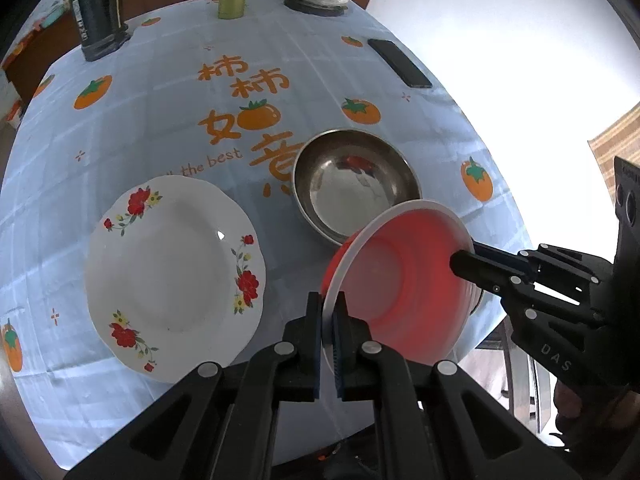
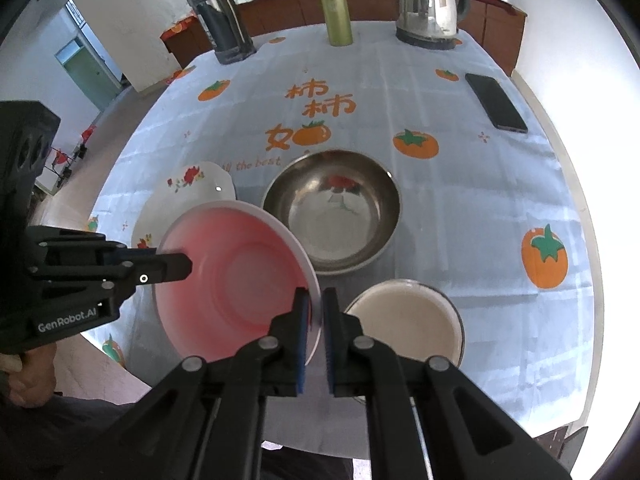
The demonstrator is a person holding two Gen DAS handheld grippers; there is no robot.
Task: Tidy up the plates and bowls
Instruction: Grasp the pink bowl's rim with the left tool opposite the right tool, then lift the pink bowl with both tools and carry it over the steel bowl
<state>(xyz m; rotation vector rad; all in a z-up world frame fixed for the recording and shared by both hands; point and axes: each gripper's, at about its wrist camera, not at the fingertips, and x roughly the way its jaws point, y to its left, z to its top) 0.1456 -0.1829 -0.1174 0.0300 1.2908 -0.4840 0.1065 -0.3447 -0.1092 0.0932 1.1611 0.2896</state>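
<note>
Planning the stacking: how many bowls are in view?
3: red bowl held by both grippers, steel bowl mid-table, white bowl at the near edge, partly hidden.

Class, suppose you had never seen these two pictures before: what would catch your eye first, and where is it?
First, the red bowl, tilted in mid-air near the table's front edge, its white rim pinched by both the left gripper and the right gripper. Just behind it stands the shiny steel bowl, and to the left lies the flowered white plate on the persimmon-print tablecloth.
</note>
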